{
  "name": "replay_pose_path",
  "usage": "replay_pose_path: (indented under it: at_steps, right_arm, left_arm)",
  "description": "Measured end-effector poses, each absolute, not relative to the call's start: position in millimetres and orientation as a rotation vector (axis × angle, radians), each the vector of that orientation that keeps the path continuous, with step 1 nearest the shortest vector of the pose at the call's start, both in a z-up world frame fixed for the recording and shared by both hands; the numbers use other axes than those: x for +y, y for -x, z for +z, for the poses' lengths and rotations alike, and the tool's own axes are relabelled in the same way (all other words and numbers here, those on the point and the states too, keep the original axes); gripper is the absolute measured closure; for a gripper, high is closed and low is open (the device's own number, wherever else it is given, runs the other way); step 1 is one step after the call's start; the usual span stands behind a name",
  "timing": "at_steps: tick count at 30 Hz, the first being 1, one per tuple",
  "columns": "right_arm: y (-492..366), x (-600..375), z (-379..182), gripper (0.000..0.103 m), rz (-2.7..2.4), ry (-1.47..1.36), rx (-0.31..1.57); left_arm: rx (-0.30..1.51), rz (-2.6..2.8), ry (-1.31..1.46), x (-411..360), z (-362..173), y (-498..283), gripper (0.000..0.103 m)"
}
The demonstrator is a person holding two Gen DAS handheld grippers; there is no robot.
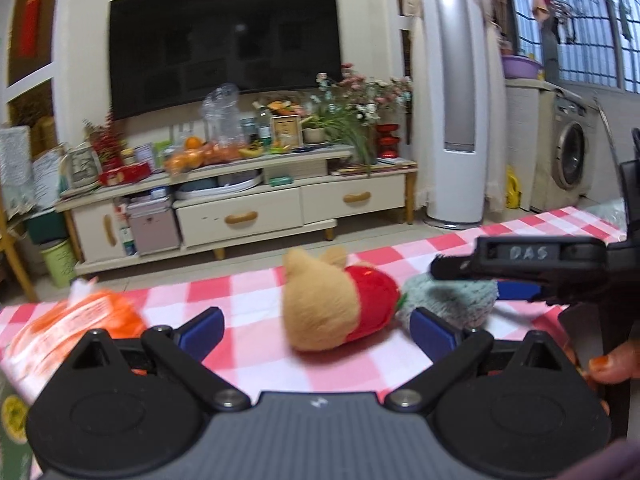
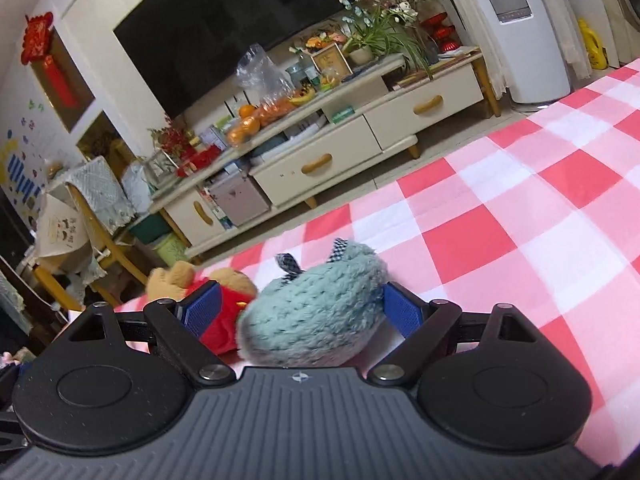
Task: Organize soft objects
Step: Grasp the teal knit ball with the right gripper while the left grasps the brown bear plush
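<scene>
Covering table: red-white checked cloth [image 2: 520, 184]; TV [image 1: 224, 40] behind.

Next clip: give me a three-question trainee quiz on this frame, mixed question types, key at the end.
1. True or false: the right claw has its fingers on either side of the teal knitted toy.
2. Which toy lies beside the teal one on the checked cloth? A) tan bear in red B) white rabbit C) black cat
3. Fill in: the left claw is ____, holding nothing.

Key: 1 true; 2 A; 3 open
</scene>
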State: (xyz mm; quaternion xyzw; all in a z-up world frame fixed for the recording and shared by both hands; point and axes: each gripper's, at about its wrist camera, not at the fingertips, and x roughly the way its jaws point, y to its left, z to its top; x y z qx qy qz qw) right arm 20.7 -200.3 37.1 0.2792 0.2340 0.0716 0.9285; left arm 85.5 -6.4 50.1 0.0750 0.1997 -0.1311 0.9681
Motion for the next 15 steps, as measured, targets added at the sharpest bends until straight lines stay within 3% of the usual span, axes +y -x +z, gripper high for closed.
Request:
replay_pose_path:
  at_steps: [15]
  right_arm:
    - [-20, -219, 31, 0.000, 0.141, -0.618, 0.530]
  left_arm:
    - [0.441, -0.323, -0.133, -16, 40, -146, 0.004]
